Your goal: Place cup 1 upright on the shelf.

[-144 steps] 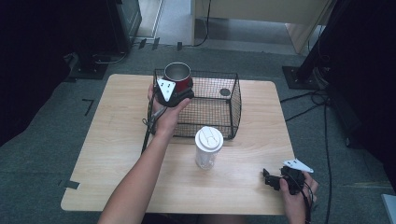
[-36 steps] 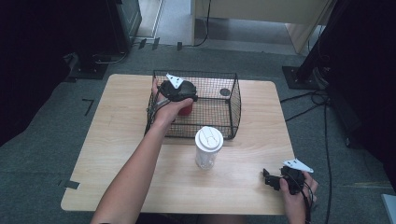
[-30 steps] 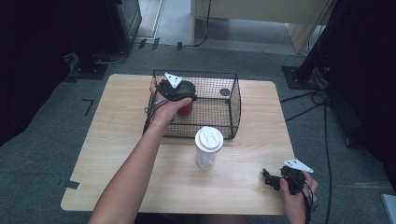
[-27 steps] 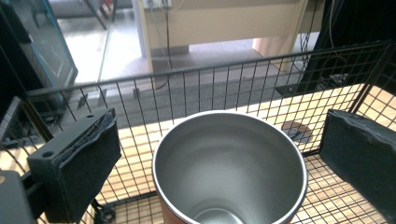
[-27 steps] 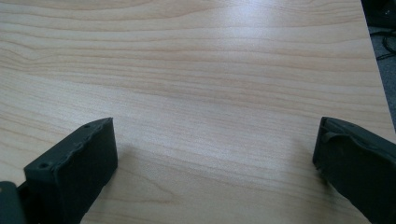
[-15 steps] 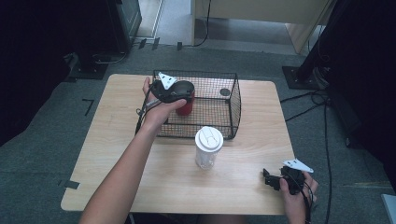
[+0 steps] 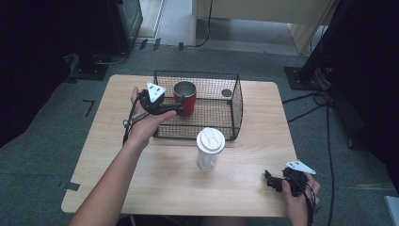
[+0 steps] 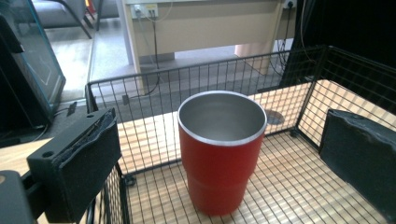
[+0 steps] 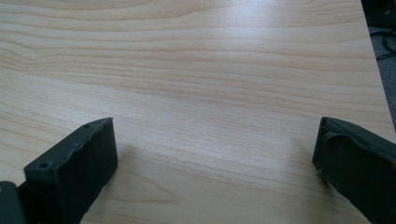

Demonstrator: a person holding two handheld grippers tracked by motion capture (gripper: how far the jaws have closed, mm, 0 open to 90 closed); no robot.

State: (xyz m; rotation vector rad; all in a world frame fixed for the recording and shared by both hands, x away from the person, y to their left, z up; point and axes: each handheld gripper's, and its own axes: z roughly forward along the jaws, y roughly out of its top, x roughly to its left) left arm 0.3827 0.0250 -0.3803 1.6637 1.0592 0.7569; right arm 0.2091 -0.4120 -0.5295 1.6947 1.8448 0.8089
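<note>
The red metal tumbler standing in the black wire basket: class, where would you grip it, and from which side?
Grip the red metal tumbler across its upper body, just below the silver rim, coming down over the black wire basket wall. It stands upright, open-topped and round, and the left gripper is open beside it.

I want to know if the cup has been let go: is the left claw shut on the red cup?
No. The left claw is open, its jaws apart from the red cup standing in the wire basket.

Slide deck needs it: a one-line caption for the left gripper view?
Open left gripper facing an upright red tumbler inside the wire basket.
</note>
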